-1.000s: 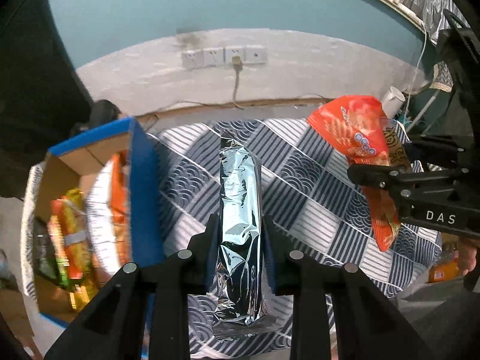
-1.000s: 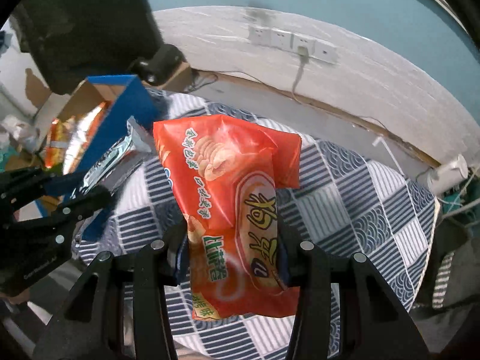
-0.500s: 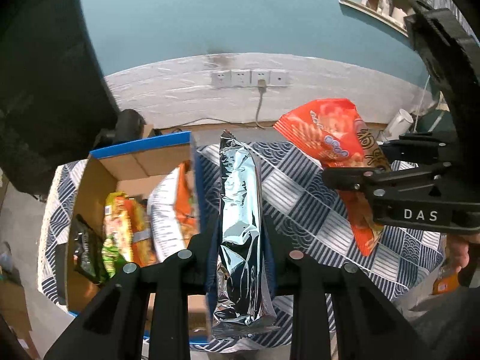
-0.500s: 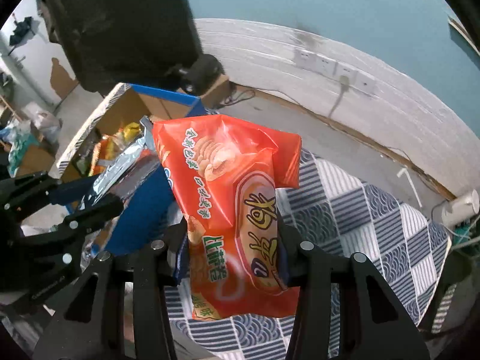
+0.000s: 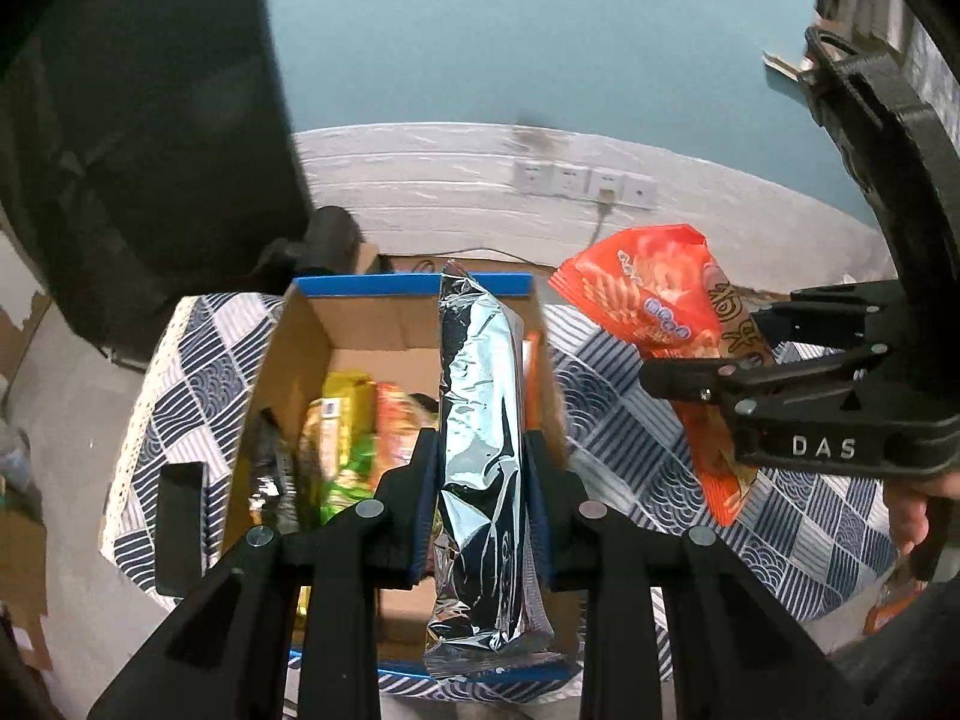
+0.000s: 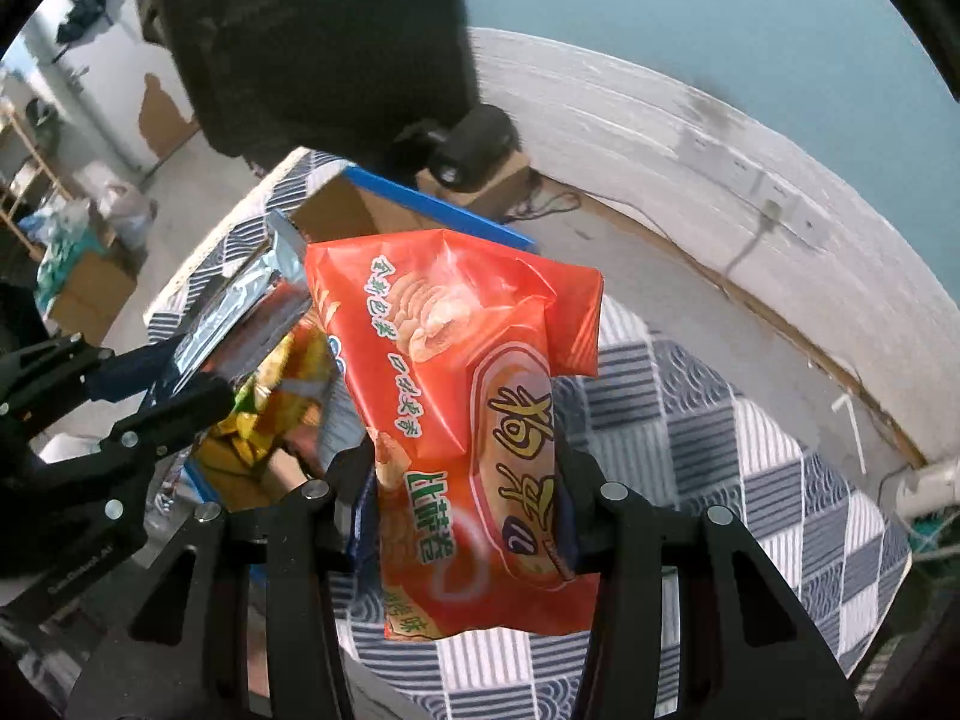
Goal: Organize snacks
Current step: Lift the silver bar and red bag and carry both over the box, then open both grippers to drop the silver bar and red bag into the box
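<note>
My left gripper [image 5: 480,468] is shut on a long silver foil packet [image 5: 480,420] and holds it above the open cardboard box with blue rim [image 5: 372,288]. Several snack bags [image 5: 348,420] lie inside the box. My right gripper [image 6: 465,480] is shut on an orange chip bag [image 6: 468,396], held in the air just right of the box. The right gripper [image 5: 708,381] and orange bag [image 5: 654,288] also show in the left wrist view. The left gripper [image 6: 150,384] with the silver packet [image 6: 240,306] shows at the left of the right wrist view, over the box [image 6: 420,204].
The table has a blue and white patterned cloth [image 5: 630,438], also seen in the right wrist view [image 6: 720,450]. A dark screen [image 5: 138,138] stands behind the box. A wall with sockets [image 5: 582,180] is at the back. A dark flat object [image 5: 180,528] lies left of the box.
Both grippers have moved left with their packets. The silver packet, earlier over the cloth right of the box, now hangs over the open box. The orange bag has come close beside it.
</note>
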The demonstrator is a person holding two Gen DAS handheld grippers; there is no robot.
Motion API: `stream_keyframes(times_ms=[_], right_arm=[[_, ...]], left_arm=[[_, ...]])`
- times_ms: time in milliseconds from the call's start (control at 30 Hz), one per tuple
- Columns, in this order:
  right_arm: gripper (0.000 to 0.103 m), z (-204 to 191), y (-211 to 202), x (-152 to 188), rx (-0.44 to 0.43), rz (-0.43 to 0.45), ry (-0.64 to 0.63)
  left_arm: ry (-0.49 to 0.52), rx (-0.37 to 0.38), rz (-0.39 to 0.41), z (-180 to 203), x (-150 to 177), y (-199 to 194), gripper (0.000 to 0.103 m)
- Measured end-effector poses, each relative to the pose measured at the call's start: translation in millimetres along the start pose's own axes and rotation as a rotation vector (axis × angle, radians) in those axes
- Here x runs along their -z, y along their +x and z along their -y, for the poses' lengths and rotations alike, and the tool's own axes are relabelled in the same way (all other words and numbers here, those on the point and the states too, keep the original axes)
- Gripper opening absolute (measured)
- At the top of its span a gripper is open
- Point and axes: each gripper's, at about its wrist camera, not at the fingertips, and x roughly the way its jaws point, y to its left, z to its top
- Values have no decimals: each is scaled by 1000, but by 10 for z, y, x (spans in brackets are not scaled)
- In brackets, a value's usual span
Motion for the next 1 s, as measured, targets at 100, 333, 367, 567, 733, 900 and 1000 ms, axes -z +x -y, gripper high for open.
stream_keyframes(times_ms=[100,333,367,567,733,900,1000], right_arm=[[45,-151,102,-139,0,-13,-31],[45,-419,388,-450,-4,-55,-76],[45,-451,428,-500,-3,-60,-81],[45,-559,610,-697,17,-93,-111],[48,-572,701,-794,-15,-97,-97],[62,-537,668,-807,8,-75,-84],[62,-498,582,-795,-9,-57,-72]], left_arm=[[-29,-29,2,-182,-11,28,27],[-95,-36,-23,-517,16,177,27],[-107,-34,-31,-561,20,215,27],[-143,-28,-85,-720,55,428,27],[-165,-20,-93,-778,61,492,27],[-183,-59,-93,-855,75,467,37],[-200,-61,-73,-895,74,397,48]])
